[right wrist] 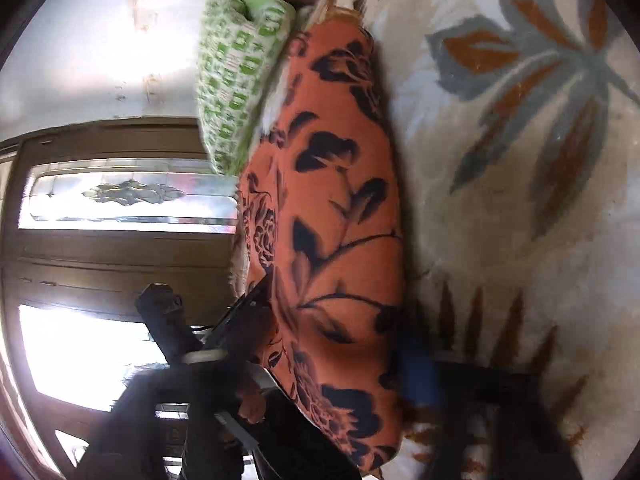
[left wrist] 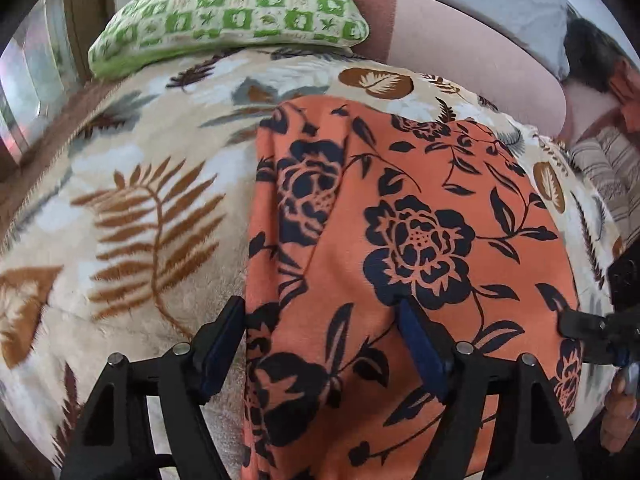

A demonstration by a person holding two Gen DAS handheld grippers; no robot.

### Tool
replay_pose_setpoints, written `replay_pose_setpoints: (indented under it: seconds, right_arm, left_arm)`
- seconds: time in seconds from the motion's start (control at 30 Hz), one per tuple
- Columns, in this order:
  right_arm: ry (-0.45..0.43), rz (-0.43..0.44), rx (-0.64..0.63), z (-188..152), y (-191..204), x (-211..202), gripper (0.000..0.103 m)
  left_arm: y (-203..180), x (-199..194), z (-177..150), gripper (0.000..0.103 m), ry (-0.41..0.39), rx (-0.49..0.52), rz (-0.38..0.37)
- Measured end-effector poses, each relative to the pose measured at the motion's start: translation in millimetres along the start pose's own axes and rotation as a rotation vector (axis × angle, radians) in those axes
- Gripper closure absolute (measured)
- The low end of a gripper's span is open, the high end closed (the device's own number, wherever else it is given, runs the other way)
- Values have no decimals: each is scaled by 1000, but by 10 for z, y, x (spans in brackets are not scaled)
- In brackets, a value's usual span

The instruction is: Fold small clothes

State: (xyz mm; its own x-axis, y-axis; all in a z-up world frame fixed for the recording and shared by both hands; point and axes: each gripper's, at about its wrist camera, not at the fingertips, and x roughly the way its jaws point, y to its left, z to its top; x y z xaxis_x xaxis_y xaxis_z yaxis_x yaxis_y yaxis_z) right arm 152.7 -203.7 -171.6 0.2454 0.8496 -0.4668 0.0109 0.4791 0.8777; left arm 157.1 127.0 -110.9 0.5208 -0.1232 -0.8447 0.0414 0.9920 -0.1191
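Note:
An orange garment with dark blue flowers (left wrist: pixel 400 220) lies folded lengthwise on a cream leaf-print blanket (left wrist: pixel 132 208). My left gripper (left wrist: pixel 324 340) is open, its blue-padded fingers (left wrist: pixel 420 344) straddling the garment's near left edge. The right gripper (left wrist: pixel 588 332) shows at the garment's right edge. In the blurred right wrist view the garment (right wrist: pixel 340 240) runs between the right gripper's fingers (right wrist: pixel 416 376); the gripper (right wrist: pixel 312 384) looks open around the near end. The left gripper (right wrist: pixel 224 332) shows at the garment's far side.
A green-and-white patterned pillow (left wrist: pixel 236 12) lies at the head of the bed, with a pink bolster (left wrist: pixel 460 48) beside it. A person (left wrist: pixel 612 80) lies at the far right. A wooden window frame (right wrist: pixel 120 256) stands beyond the bed.

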Motion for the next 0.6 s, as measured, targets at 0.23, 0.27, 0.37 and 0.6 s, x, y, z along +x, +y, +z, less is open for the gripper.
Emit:
replay_pose_setpoints:
  seconds: [0.23, 0.27, 0.37, 0.6]
  right_arm:
    - [-35, -64, 21, -57, -72, -2, 69]
    - [-42, -58, 11, -58, -9, -34, 63]
    - [-136, -36, 1, 25, 102, -270, 16]
    - [-23, -15, 35, 477, 47, 265, 70]
  left_arm:
    - [48, 58, -35, 20, -2, 4, -7]
    - [46, 70, -20, 20, -4, 9, -9]
    - [47, 87, -21, 19, -8, 2, -20]
    - [99, 126, -13, 18, -6, -10, -31]
